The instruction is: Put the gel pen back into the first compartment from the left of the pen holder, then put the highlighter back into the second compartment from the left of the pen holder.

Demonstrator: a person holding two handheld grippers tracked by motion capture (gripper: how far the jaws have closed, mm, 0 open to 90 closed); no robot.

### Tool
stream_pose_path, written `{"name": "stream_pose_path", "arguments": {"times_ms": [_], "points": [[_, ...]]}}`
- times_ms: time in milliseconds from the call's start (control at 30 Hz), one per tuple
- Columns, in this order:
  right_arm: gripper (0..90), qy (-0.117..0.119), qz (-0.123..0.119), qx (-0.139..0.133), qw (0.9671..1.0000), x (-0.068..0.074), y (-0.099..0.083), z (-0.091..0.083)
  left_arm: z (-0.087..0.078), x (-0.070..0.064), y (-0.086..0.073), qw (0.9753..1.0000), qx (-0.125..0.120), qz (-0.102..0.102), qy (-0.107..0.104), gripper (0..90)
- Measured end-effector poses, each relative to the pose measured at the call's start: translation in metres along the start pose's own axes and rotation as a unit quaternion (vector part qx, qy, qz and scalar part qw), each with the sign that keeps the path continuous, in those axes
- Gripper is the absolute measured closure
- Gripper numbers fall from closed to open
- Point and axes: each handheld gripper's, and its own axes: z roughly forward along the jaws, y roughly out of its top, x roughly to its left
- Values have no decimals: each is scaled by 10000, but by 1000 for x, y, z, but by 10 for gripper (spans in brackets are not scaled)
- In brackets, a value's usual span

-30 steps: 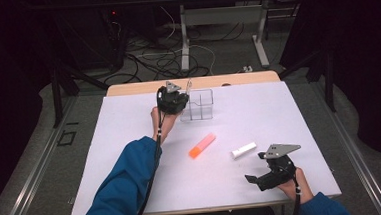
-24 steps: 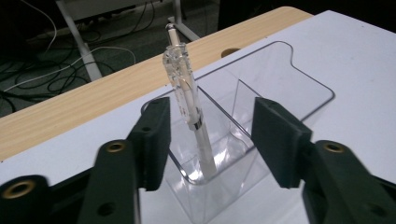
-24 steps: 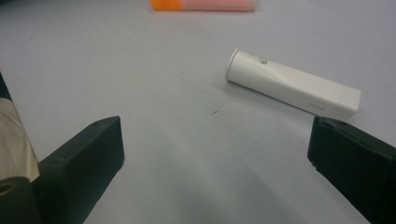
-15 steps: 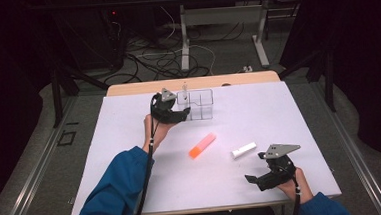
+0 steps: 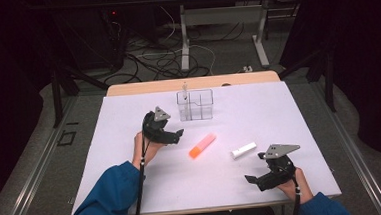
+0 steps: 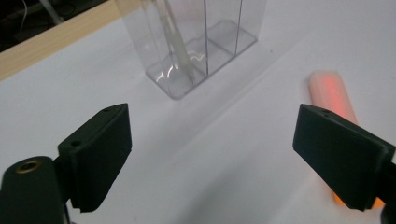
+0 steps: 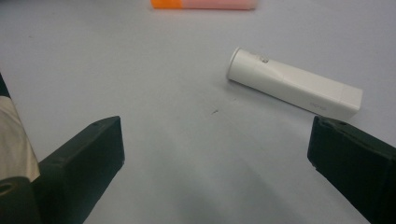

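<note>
A clear divided container [image 5: 195,105] stands at the back middle of the white table [image 5: 299,111]. A thin clear stick [image 5: 185,90] stands upright in its left compartment. My left gripper [image 5: 176,136] hovers open just in front of and to the left of the container. In the left gripper view the container [image 6: 219,37] and stick [image 6: 173,42] lie ahead, with the orange-pink marker [image 6: 332,98] beside the right jaw. That marker [image 5: 202,145] lies mid-table. A white cylinder [image 5: 243,150] lies to its right. My right gripper [image 5: 255,167] is open near the front edge, the white cylinder [image 7: 294,87] just ahead of it.
A wooden strip [image 5: 192,82] runs along the table's far edge. Beyond it are cables and desk legs on the floor [image 5: 184,42]. The person's blue sleeve [image 5: 109,197] comes in at the lower left.
My left gripper has drawn back from the container toward the near side and stands open. The thin stick stays upright in the container. The right gripper has not moved.
</note>
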Motion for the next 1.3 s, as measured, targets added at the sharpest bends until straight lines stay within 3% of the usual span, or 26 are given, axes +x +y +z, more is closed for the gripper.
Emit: {"name": "stream_pose_path", "arguments": {"times_ms": [333, 633, 933, 1300], "points": [[34, 16, -32, 30, 10000, 0, 1, -1, -18, -3, -32, 9994, 343, 21, -97, 5], [34, 40, -8, 44, 10000, 1, 1, -1, -35, -6, -45, 9996, 277, -66, -59, 0], [34, 36, -10, 55, 10000, 0, 3, -1, -49, -11, -59, 9996, 299, -18, -2, 0], [7, 14, 76, -109, 9999, 1, 14, 7, -66, -11, -73, 9995, 288, -79, 84, 0]]}}
